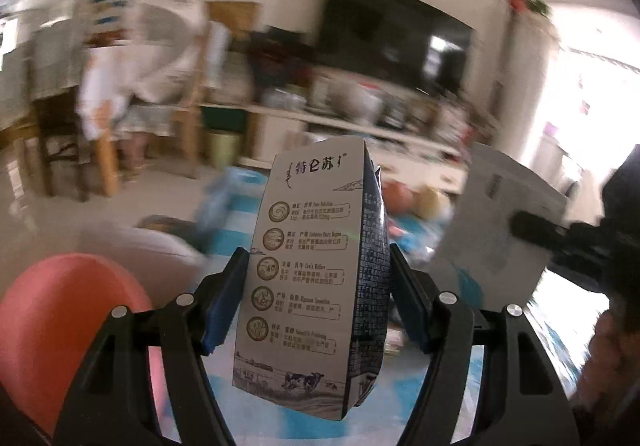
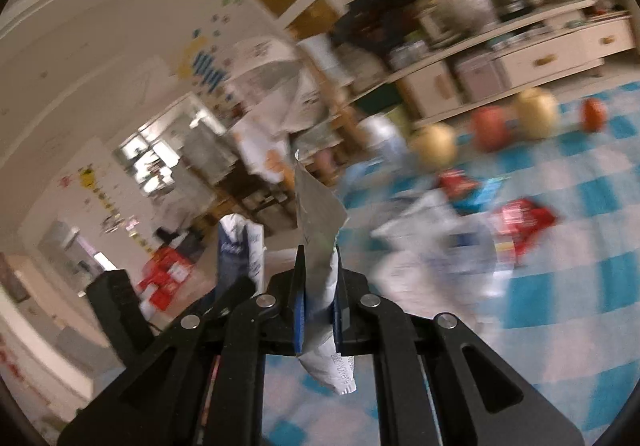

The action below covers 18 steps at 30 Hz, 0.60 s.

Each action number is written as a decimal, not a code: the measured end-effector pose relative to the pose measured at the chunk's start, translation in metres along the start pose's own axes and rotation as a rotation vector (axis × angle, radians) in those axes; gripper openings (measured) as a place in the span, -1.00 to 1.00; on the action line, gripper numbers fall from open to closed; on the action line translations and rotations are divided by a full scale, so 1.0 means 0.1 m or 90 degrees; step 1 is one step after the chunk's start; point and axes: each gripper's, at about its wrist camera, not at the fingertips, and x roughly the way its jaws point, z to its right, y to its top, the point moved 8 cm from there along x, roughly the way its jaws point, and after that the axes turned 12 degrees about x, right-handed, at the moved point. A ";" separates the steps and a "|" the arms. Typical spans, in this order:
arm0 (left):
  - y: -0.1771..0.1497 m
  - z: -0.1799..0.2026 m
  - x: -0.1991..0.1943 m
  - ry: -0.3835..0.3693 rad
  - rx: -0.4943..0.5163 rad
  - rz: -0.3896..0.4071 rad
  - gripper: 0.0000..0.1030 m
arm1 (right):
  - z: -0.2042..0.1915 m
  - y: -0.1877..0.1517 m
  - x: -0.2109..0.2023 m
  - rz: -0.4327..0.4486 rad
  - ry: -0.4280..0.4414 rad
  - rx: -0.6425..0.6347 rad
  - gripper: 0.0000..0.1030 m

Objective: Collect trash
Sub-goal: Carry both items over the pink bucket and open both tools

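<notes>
L gripper point(image 1: 316, 302) had its fingers clamped on an upright milk carton point(image 1: 308, 278) w/ R gripper point(image 2: 319, 286) pinched tight on crumpled paper point(image 2: 320, 238), both above the blue-checked floor mat point(image 2: 580, 246).

your room is daylit; a blown-out window point(image 1: 600, 118) glares at the left wrist view's right edge. both backgrounds smear with motion blur, while the milk carton point(image 1: 308, 278) stays sharp. fisheye bending darkens the corners.
</notes>
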 end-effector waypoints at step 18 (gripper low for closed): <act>-0.54 -1.90 -0.62 0.354 -0.265 -0.034 0.70 | -0.91 -1.15 2.01 -0.180 -0.051 -0.080 0.02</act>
